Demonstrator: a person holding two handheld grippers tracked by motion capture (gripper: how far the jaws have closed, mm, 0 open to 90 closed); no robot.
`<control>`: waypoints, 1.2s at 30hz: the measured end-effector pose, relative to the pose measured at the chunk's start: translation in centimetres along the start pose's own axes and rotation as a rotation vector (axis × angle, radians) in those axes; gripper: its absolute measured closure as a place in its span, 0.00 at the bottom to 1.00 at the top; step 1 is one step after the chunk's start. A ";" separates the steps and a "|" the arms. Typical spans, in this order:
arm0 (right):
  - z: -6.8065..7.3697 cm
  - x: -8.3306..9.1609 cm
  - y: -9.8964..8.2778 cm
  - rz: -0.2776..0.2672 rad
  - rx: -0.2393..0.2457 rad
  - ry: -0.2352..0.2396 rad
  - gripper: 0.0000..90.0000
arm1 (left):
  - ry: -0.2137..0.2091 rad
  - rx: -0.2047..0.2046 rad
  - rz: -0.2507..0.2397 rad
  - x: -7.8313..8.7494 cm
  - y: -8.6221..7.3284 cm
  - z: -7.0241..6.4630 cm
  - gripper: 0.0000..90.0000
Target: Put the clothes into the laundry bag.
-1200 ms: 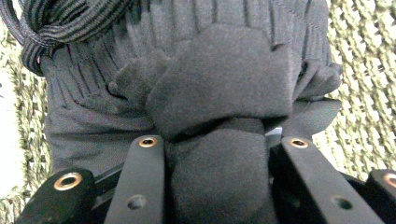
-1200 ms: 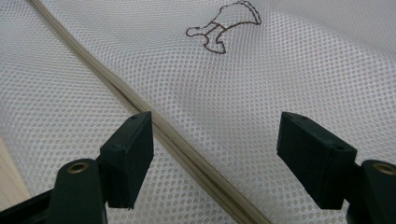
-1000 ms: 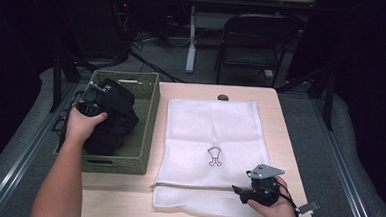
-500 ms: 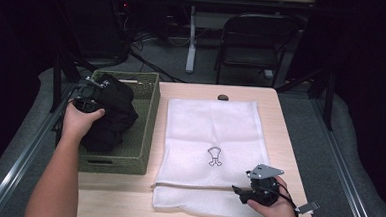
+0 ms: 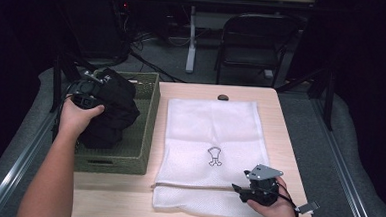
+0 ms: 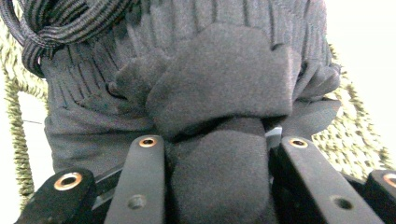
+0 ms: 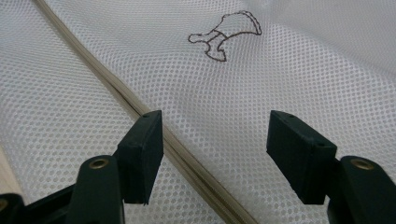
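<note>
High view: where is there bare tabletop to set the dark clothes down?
Bare wood runs along the near edge, in front of the green basket and the white mesh bag. A narrow strip borders the bag's right side; a band by the small dark object lies behind it. The middle is covered by the bag; the right gripper crowds its near right corner.

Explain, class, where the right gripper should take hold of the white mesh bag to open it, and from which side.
Grip the upper layer of the white mesh bag just beyond the zip seam, coming from above at the person's end. The bag lies flat, so only a pinched fold offers purchase. The right gripper already hovers there, its jaws apart astride the seam and just now closing, nothing pinched yet.
</note>
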State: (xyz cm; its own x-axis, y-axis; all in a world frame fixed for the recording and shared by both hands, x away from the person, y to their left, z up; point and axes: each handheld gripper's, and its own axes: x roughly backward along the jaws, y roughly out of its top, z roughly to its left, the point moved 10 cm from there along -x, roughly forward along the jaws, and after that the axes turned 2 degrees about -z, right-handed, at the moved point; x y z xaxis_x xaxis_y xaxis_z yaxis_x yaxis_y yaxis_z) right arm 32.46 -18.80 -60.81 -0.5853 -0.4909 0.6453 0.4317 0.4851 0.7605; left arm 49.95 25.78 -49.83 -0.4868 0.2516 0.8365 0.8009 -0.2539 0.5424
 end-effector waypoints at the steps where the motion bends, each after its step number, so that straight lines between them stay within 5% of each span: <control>1: 0.0 0.0 0.1 -0.003 0.004 0.001 0.41 | -0.006 -0.004 0.002 0.1 0.0 -0.1 0.74; 12: 0.8 -0.2 0.2 0.001 0.041 0.039 0.55 | -0.037 -0.077 0.009 1.3 -0.2 -1.6 0.74; 16: 1.6 -0.3 0.5 -0.015 0.022 0.105 0.58 | -0.056 -0.109 0.009 1.6 -0.4 -2.5 0.74; 23: 1.6 -0.6 0.8 -0.029 0.065 0.094 0.58 | -0.088 -0.167 0.003 2.5 -0.4 -4.6 0.74; 36: 1.6 -0.8 1.1 -0.015 0.060 0.121 0.70 | -0.136 -0.222 -0.010 4.0 -0.8 -7.2 0.74</control>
State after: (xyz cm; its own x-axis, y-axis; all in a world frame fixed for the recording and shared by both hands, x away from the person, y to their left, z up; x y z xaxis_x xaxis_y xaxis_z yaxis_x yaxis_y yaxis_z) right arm 32.37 -16.72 -60.62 -0.5028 -0.5799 0.6410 0.3795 0.5182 0.7665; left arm 44.85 20.24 -46.40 -0.4304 0.3747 0.8212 0.6927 -0.4461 0.5666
